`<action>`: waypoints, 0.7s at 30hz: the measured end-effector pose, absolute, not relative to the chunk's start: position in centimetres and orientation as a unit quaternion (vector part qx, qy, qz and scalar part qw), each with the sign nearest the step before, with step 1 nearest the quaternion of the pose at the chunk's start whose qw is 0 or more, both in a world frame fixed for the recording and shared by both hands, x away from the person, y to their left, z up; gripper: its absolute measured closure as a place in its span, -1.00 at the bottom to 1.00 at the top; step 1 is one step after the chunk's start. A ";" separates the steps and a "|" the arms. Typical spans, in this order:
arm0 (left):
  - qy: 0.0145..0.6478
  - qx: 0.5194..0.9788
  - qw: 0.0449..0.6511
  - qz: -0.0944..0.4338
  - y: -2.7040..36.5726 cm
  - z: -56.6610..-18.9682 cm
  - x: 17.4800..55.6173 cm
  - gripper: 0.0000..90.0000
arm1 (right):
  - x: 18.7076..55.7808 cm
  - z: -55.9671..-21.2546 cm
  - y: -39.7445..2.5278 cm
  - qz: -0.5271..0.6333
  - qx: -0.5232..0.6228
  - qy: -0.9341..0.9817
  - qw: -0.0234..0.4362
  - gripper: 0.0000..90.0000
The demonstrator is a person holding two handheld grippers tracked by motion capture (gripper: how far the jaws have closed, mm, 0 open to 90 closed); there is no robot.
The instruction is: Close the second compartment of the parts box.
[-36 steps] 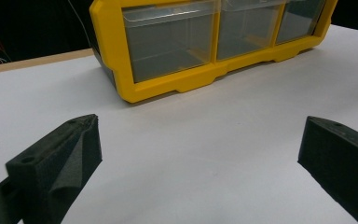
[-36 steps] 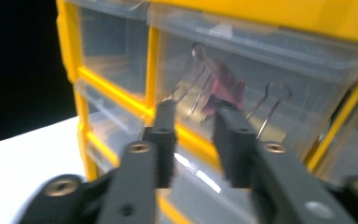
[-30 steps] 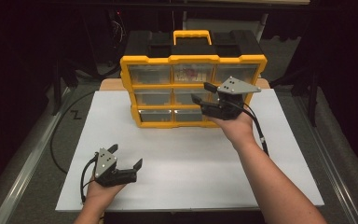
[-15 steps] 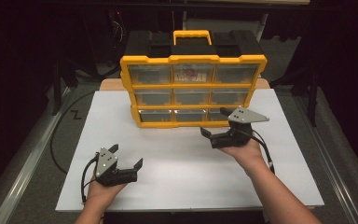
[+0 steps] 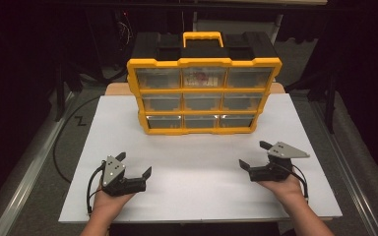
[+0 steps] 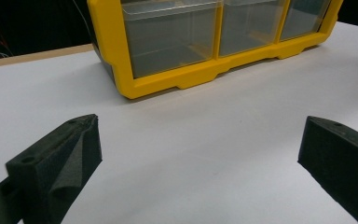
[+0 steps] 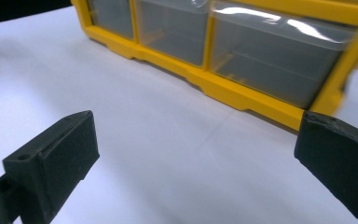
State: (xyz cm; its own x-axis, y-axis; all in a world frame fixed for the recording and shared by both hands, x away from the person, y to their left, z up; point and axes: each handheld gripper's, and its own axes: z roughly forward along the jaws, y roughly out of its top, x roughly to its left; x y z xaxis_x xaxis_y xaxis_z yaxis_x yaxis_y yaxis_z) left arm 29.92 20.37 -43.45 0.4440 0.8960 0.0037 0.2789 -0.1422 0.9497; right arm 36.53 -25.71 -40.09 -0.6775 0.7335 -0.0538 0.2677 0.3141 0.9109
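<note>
I hold both tools low over the white board (image 5: 202, 162), on my side of it, and well apart from the organizer (image 5: 204, 93). My left gripper (image 5: 134, 167) has its jaws wide apart and grips nothing; in the left gripper view there is just bare board between the two black jaws. My right gripper (image 5: 256, 155) is the same: jaws spread wide, nothing between them. I judge that I keep them here as a rest position, since neither one reaches toward a drawer at this moment.

The organizer stands upright at the far middle of the board, with its front turned to me. It is a yellow frame with a black top and a yellow handle (image 5: 203, 38). It has nine clear drawers in three rows, and all sit flush in the frame, so all seem closed. The top middle drawer (image 5: 203, 77) holds something pale with red marks, but I cannot tell what it is. The bottom left drawer (image 6: 172, 37) and the bottom right drawer (image 7: 279, 60) look empty through the plastic. The others are too hazy to judge.
</note>
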 end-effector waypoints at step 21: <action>0.434 0.694 0.486 0.307 20.1 -43.5 29.5 -0.99 | 35.7 -41.4 -25.8 0.492 0.325 0.773 0.233 -0.98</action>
